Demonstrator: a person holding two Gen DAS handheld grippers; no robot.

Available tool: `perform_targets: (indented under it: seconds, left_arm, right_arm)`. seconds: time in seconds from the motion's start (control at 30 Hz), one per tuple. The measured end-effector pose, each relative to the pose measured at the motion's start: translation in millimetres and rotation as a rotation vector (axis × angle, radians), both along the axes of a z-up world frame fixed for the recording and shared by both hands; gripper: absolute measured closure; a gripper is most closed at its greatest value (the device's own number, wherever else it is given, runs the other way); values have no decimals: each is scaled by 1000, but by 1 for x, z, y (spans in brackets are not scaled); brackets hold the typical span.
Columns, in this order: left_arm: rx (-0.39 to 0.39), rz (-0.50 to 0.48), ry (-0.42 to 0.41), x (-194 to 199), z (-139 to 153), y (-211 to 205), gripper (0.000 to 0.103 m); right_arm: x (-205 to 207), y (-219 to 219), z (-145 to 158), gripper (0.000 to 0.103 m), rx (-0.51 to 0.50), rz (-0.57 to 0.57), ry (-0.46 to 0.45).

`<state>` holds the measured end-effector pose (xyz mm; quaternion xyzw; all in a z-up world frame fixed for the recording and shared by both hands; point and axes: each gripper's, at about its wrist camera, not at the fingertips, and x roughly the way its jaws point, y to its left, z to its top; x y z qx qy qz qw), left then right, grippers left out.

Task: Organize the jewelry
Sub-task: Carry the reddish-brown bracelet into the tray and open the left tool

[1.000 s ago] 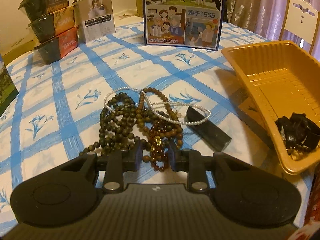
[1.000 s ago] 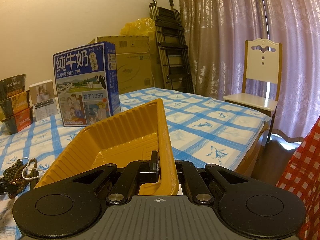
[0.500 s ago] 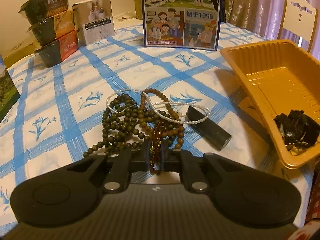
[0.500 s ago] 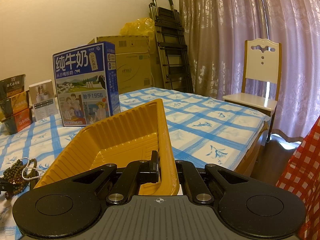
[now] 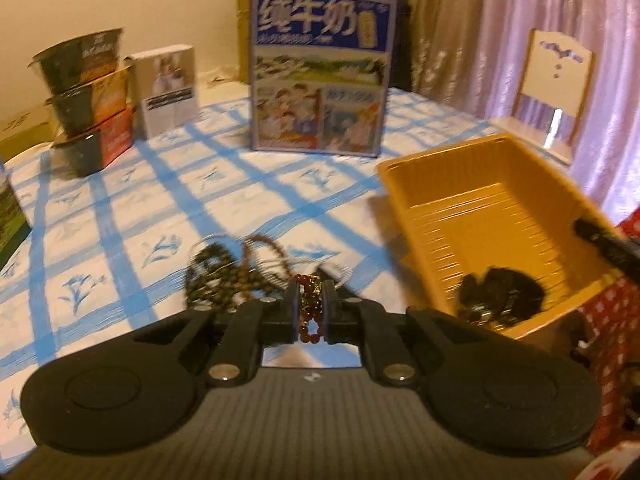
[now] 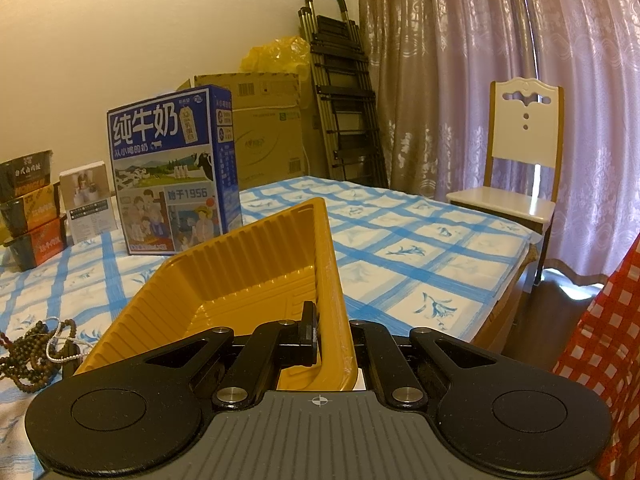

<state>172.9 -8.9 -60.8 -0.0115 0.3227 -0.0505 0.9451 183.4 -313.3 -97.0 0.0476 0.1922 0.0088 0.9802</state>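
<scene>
My left gripper [image 5: 310, 310] is shut on a reddish-brown bead bracelet [image 5: 310, 304] and holds it lifted above the cloth. A pile of dark and brown bead strands [image 5: 232, 272] lies on the table just beyond it; the pile also shows at the left edge of the right wrist view [image 6: 36, 352]. The yellow tray [image 5: 492, 204] stands to the right with dark jewelry [image 5: 500, 296] in its near corner. My right gripper [image 6: 332, 340] is shut on the tray's rim [image 6: 332, 280].
A blue milk carton [image 5: 320, 76] stands at the back of the blue-checked tablecloth [image 5: 120, 216]. Stacked noodle bowls [image 5: 86, 100] and a small white box [image 5: 168, 88] stand at back left. A white chair [image 6: 520, 160] stands past the table's right edge.
My left gripper closed on the reddish-brown bracelet and lifted it off the pile, tilting up and toward the tray. The right gripper and tray have not moved.
</scene>
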Motion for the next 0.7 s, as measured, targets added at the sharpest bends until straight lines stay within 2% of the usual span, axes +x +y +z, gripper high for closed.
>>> perform_targets:
  seconds: [0.13,0.43,0.7]
  left_arm:
    - [-36,-61,-14,1,9,-17,94]
    - [-67,-176,-39,25,16,-62,94]
    - [-46,-222,-10,50,-1,-91,94]
  right_arm:
    - [0,0,0,99,1,0,0]
    - [0,1,1,99,2,0,0]
    - [0,1,1,99,2,0,0]
